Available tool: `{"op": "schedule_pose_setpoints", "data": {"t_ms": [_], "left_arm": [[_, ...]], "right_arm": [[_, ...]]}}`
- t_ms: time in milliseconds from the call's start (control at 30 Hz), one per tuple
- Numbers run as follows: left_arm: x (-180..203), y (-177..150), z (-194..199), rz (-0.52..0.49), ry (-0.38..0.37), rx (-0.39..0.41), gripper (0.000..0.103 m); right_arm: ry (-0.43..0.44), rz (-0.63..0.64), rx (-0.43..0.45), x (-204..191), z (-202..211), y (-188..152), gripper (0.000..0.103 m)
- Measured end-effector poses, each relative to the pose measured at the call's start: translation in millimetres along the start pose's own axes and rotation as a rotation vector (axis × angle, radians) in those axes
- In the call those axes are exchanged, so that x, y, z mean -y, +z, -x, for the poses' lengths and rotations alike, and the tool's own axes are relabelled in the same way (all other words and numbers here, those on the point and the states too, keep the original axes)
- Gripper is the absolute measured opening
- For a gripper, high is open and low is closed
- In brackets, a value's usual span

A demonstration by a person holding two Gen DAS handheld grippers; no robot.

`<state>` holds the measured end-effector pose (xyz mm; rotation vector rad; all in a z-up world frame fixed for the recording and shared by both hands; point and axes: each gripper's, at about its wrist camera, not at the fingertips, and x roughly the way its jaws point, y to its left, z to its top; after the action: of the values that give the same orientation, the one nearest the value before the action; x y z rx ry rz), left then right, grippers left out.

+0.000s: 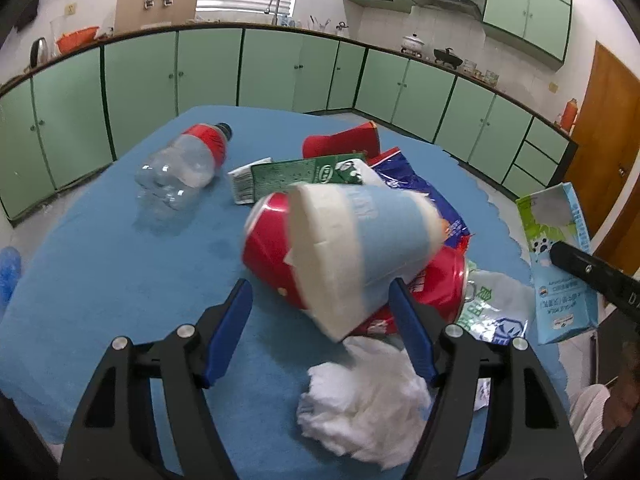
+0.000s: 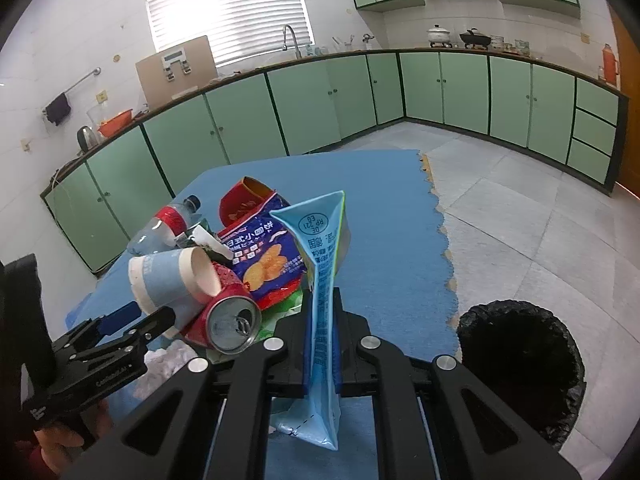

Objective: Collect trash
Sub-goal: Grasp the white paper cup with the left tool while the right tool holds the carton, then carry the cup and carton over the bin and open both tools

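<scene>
A trash pile lies on the blue table (image 1: 100,264). My left gripper (image 1: 322,300) is open, its jaws either side of a blue-and-white paper cup (image 1: 360,240) that lies tilted on a red can (image 1: 272,256); whether they touch it I cannot tell. The cup (image 2: 168,276) and can (image 2: 232,320) also show in the right wrist view, with the left gripper (image 2: 140,314) at them. My right gripper (image 2: 322,320) is shut on a flattened light-blue carton (image 2: 324,264), held up above the table; it shows at the right in the left wrist view (image 1: 560,264).
A clear plastic bottle (image 1: 180,168), a green-white carton (image 1: 296,174), a blue snack bag (image 2: 264,252), a red wrapper (image 1: 340,142) and white tissue (image 1: 360,408) lie in the pile. A black-lined bin (image 2: 520,364) stands on the floor at the table's right.
</scene>
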<state>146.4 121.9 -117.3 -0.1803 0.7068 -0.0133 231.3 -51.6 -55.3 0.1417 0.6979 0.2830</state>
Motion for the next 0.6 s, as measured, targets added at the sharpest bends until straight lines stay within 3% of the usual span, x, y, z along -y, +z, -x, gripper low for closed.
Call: {"op": "schedule_pose_setpoints", "data": {"t_ms": [233, 333, 467, 600], "left_arm": [[13, 7, 2, -0.019, -0.031, 0.028, 0.034], [16, 10, 6, -0.026, -0.032, 0.044, 0.013], [20, 12, 11, -0.037, -0.032, 0.070, 0.002], [26, 14, 21, -0.053, -0.024, 0.101, 0.002]], "right_arm": [[0.000, -0.005, -0.003, 3, -2, -1, 0.008], [0.002, -0.007, -0.004, 4, -2, -1, 0.008], [0.002, -0.009, 0.002, 5, 0, -1, 0.008], [-0.004, 0.002, 0.015, 6, 4, -1, 0.008]]}}
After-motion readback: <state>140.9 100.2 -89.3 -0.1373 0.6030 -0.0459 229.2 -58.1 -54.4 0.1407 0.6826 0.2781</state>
